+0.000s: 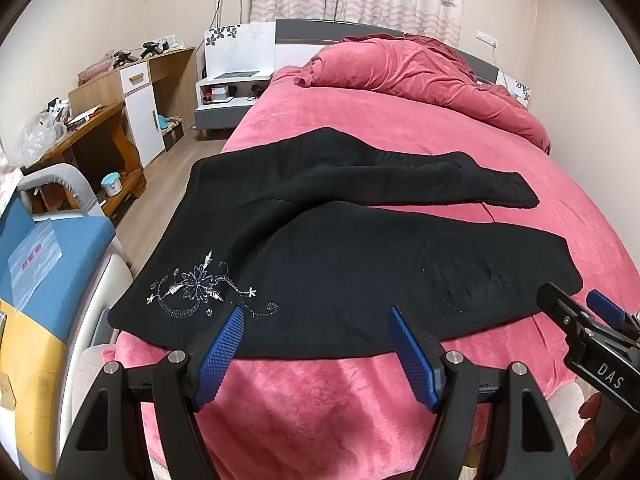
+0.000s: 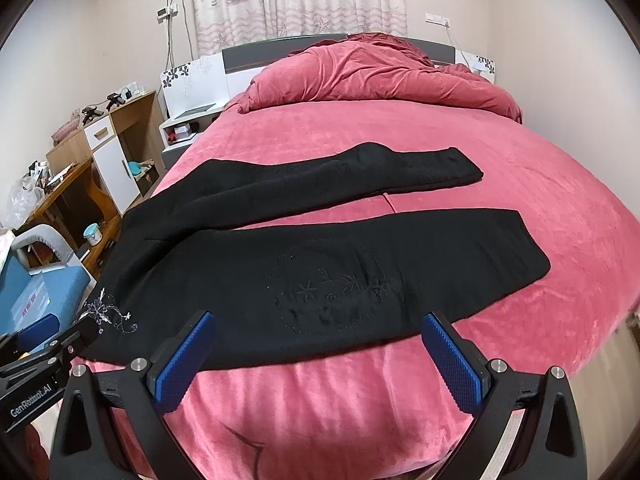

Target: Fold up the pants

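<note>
Black pants [image 1: 320, 240] lie flat across the pink bed [image 1: 400, 120], waist to the left with a silver flower embroidery [image 1: 200, 288], two legs spread apart to the right. They also show in the right wrist view [image 2: 320, 264]. My left gripper [image 1: 316, 312] is open and empty, its blue pads just above the near edge of the pants by the waist. My right gripper [image 2: 316, 318] is open and empty, over the near edge of the front leg. Each gripper shows at the edge of the other's view: right gripper [image 1: 576, 300], left gripper [image 2: 60, 332].
A bunched red duvet [image 1: 420, 76] lies at the head of the bed. A blue and yellow chair [image 1: 48, 256] stands left of the bed, with a wooden desk [image 1: 92, 140], a white cabinet [image 1: 140, 112] and a nightstand [image 1: 228, 96] beyond.
</note>
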`<action>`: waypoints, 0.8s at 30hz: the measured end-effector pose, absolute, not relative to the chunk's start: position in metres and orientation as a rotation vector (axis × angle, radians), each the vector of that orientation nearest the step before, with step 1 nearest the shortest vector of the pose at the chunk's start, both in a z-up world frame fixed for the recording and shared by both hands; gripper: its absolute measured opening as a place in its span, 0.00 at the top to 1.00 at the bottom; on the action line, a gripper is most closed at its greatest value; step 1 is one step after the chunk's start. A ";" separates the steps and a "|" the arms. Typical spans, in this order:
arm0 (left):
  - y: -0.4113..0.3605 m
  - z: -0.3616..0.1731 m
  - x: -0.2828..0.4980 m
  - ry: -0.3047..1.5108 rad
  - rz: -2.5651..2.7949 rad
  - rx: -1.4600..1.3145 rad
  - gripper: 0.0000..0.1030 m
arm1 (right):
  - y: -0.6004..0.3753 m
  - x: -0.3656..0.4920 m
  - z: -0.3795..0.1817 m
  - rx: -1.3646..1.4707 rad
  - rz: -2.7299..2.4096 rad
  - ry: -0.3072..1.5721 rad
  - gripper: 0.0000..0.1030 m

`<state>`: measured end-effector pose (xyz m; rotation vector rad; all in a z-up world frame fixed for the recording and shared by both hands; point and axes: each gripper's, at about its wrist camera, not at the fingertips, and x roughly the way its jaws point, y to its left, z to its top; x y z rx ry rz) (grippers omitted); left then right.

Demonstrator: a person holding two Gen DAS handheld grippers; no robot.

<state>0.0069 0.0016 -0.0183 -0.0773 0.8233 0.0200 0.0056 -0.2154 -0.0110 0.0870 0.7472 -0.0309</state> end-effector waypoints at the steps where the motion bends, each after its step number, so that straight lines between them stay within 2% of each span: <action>1: 0.002 -0.019 0.007 0.825 0.021 -0.078 0.26 | -0.215 0.006 -0.011 0.086 -0.029 0.748 0.00; 10: 0.017 -0.034 0.015 0.878 0.042 -0.138 0.26 | -0.216 0.009 -0.015 0.084 -0.032 0.763 0.00; 14: 0.033 -0.051 0.024 0.945 0.010 -0.254 0.26 | -0.223 0.014 -0.022 0.103 -0.028 0.784 0.00; 18: 0.050 -0.070 0.031 1.016 -0.030 -0.384 0.26 | -0.243 0.019 -0.038 0.168 -0.031 0.820 0.00; 24: 0.061 -0.085 0.031 1.013 -0.008 -0.334 0.26 | -0.304 0.030 -0.069 0.301 -0.094 0.885 0.00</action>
